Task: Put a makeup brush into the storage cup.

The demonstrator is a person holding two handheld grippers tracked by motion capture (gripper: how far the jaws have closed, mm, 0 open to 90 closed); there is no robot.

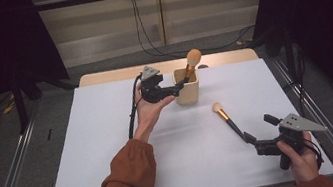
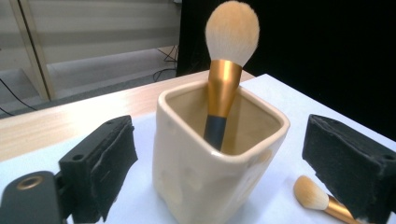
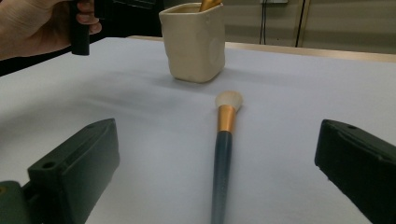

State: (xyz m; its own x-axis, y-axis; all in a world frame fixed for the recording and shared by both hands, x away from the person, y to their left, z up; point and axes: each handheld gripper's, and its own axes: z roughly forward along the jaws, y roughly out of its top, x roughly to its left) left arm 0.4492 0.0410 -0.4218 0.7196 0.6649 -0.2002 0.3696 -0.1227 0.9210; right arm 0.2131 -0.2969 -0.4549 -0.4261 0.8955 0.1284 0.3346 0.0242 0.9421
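A cream ceramic cup (image 1: pixel 187 90) (image 2: pixel 210 172) (image 3: pixel 194 44) stands at the far middle of the white table (image 1: pixel 114 157). Upright in it is a makeup brush (image 1: pixel 193 59) (image 2: pixel 231 37) with a pale head and gold ferrule. My left gripper (image 1: pixel 179 87) (image 2: pixel 238 168) is open just left of the cup, and its jaws stand apart on either side of it without touching. A second brush (image 1: pixel 223 115) (image 2: pixel 313 196) (image 3: pixel 224 140) lies flat on the table, head toward the cup. My right gripper (image 1: pixel 257 132) (image 3: pixel 219 172) is open at the handle end, the handle running between its jaws.
A wooden strip (image 1: pixel 229 57) runs along the table's far edge. Behind it are a grey floor with black cables (image 1: pixel 146 41) and dark curtains on both sides. Metal rails (image 1: pixel 11 179) flank the table.
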